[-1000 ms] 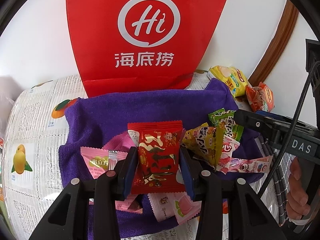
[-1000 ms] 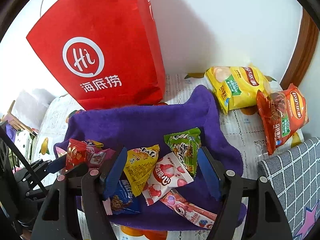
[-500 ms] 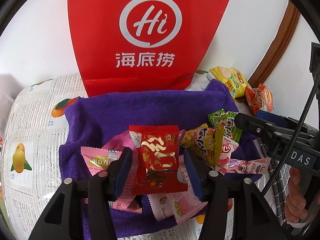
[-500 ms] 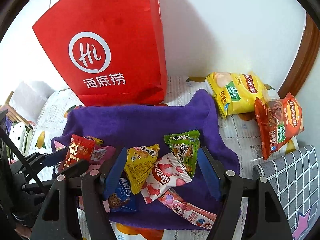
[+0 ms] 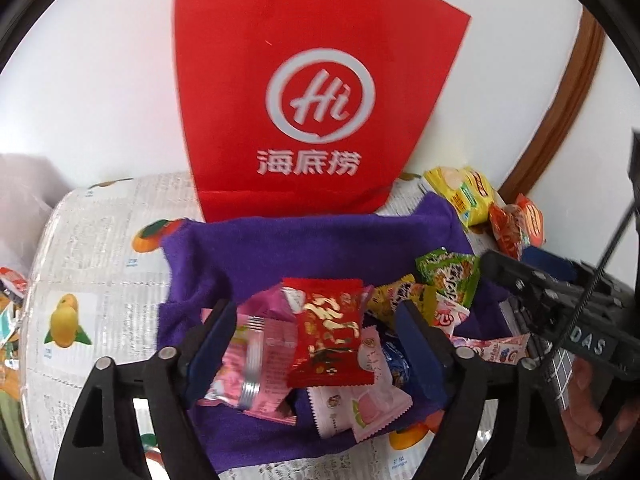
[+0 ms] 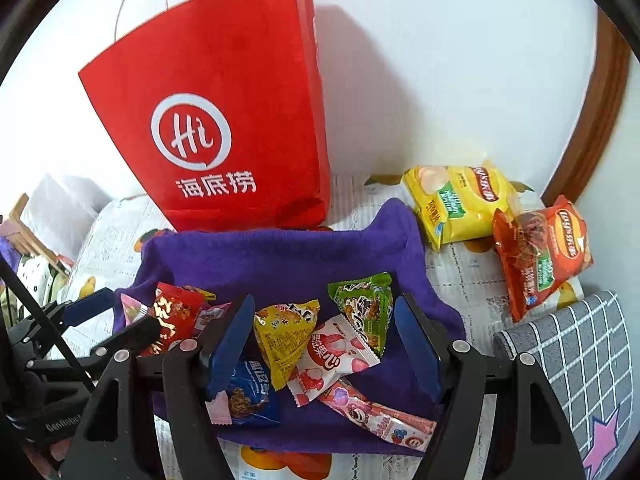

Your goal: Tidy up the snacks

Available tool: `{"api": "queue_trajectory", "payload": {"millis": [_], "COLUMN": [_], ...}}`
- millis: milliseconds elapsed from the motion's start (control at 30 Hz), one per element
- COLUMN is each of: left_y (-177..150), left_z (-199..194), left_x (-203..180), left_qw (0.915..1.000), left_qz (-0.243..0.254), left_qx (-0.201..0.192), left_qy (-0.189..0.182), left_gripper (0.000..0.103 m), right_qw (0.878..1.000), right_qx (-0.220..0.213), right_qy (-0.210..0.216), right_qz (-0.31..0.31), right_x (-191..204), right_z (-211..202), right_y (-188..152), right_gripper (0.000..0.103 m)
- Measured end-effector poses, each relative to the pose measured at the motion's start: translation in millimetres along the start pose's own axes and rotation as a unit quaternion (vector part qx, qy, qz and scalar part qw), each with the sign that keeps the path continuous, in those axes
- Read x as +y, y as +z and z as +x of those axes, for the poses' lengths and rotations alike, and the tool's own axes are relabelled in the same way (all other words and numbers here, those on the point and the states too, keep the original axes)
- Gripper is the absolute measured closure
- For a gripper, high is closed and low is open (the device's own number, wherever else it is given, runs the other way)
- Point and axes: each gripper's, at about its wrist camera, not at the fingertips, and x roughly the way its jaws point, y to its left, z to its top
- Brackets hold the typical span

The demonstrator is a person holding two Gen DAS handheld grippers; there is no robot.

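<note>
A purple towel (image 5: 304,248) (image 6: 280,256) carries a pile of small snack packets. My left gripper (image 5: 320,332) is open over the pile; a red and gold packet (image 5: 330,336) lies loose between its fingers on pink packets (image 5: 260,356). It shows in the right wrist view too (image 6: 172,316). My right gripper (image 6: 324,340) is open above a yellow packet (image 6: 286,336), a green packet (image 6: 364,308) and a white strawberry packet (image 6: 332,356). A tall red paper bag (image 5: 312,100) (image 6: 224,120) stands behind the towel.
A yellow chip bag (image 6: 456,200) and a red chip bag (image 6: 540,252) lie to the right of the towel by the wall. A grey checked cushion (image 6: 568,364) is at the right. A fruit-printed tablecloth (image 5: 88,264) covers the table. A brown wooden frame (image 6: 592,120) runs up the wall.
My left gripper opened and let go of the red and gold packet, which now lies on the pile. Both grippers rose and drew back a little. The right gripper stayed open.
</note>
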Motion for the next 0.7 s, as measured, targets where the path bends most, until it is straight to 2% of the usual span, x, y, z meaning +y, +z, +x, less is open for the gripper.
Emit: {"api": "queue_trajectory", "payload": {"millis": [200, 367, 533, 700], "left_y": [-1.1, -7.0, -30.1, -60.2], "left_z": [-14.4, -42.9, -74.9, -123.9], "left_x": [-0.5, -4.7, -15.9, -32.7], "left_qw": [0.9999, 0.9989, 0.9985, 0.9968], "left_qz": [0.01, 0.036, 0.047, 0.064], "left_qx": [0.003, -0.022, -0.022, -0.047], "left_qy": [-0.007, 0.023, 0.015, 0.015], "left_gripper": [0.02, 0.02, 0.02, 0.02], "right_qw": [1.0, 0.999, 0.997, 0.998], "right_qx": [-0.013, -0.029, -0.052, -0.061], "right_qy": [-0.016, -0.027, -0.05, -0.032], "right_qz": [-0.009, -0.003, 0.001, 0.01], "right_x": [4.9, -1.7, -8.6, -5.4], "right_z": [-30.4, -74.6, -119.9, -167.3], "right_y": [-14.8, -34.0, -58.5, -90.0], "right_gripper": [0.031, 0.031, 0.031, 0.031]}}
